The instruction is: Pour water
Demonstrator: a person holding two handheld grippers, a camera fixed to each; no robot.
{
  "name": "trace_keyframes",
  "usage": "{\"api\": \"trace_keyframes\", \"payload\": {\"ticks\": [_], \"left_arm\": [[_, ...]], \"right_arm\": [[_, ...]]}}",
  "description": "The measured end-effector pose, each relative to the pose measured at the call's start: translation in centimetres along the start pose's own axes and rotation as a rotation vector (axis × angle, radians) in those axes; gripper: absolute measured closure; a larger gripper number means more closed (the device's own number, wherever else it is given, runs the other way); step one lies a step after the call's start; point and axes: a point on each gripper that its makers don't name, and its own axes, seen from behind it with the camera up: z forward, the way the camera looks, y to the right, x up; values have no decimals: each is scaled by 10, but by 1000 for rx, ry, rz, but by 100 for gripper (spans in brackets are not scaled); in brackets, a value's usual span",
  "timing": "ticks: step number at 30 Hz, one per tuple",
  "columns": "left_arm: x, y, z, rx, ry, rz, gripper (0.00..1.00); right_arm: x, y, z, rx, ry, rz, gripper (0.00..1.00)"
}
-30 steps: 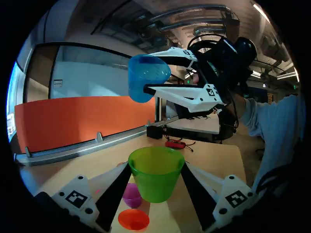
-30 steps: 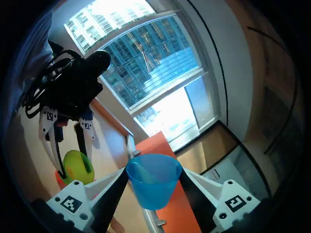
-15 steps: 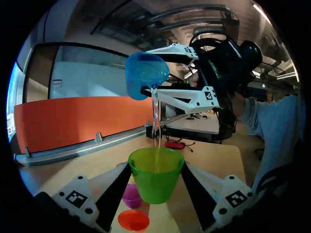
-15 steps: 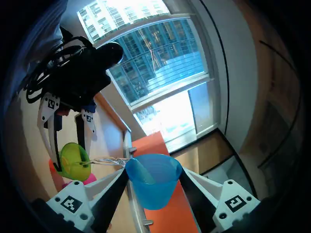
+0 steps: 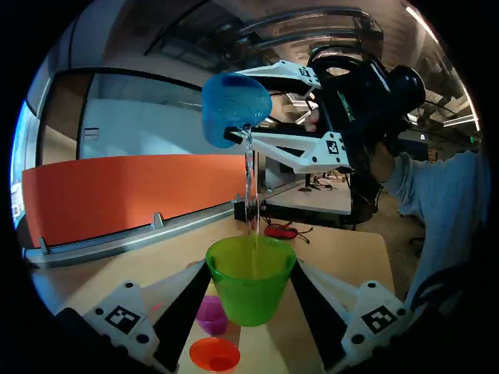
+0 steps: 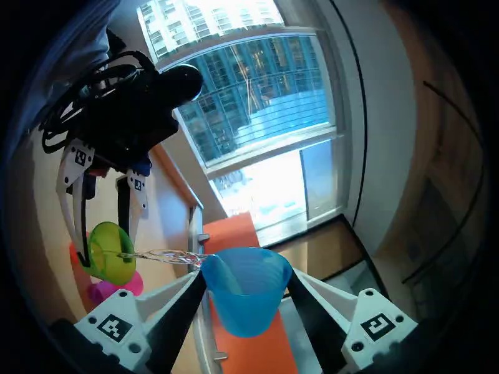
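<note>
My right gripper (image 6: 246, 282) clamps the tilted blue cup (image 5: 232, 112), high above the green cup (image 5: 251, 293) clamped in my left gripper (image 5: 249, 269) over the table (image 5: 349, 249). Thin water stream (image 5: 250, 187) lands inside. Long drop, splash risk: tilt gently, pour at green centre, green cup level.

The left gripper (image 5: 249, 269) sits low in the centre of the left gripper view, level, both fingers pressed on an upright green cup (image 5: 251, 302). The right gripper (image 5: 237, 103), at upper centre, is rolled sideways and clamps a tipped blue cup (image 5: 231, 115). A hand (image 5: 379, 163) in a pale sleeve (image 5: 440, 199) holds it.
</note>
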Motion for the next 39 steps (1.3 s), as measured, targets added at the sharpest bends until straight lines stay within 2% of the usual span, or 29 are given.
{"api": "trace_keyframes", "payload": {"ticks": [29,39], "left_arm": [[4,1,1,-4,1,7,13],[4,3,2,-8,4,3,13]], "right_arm": [[8,26,1,-42,-2,-169,8],[11,32,6,-47,-6,-244,8]]}}
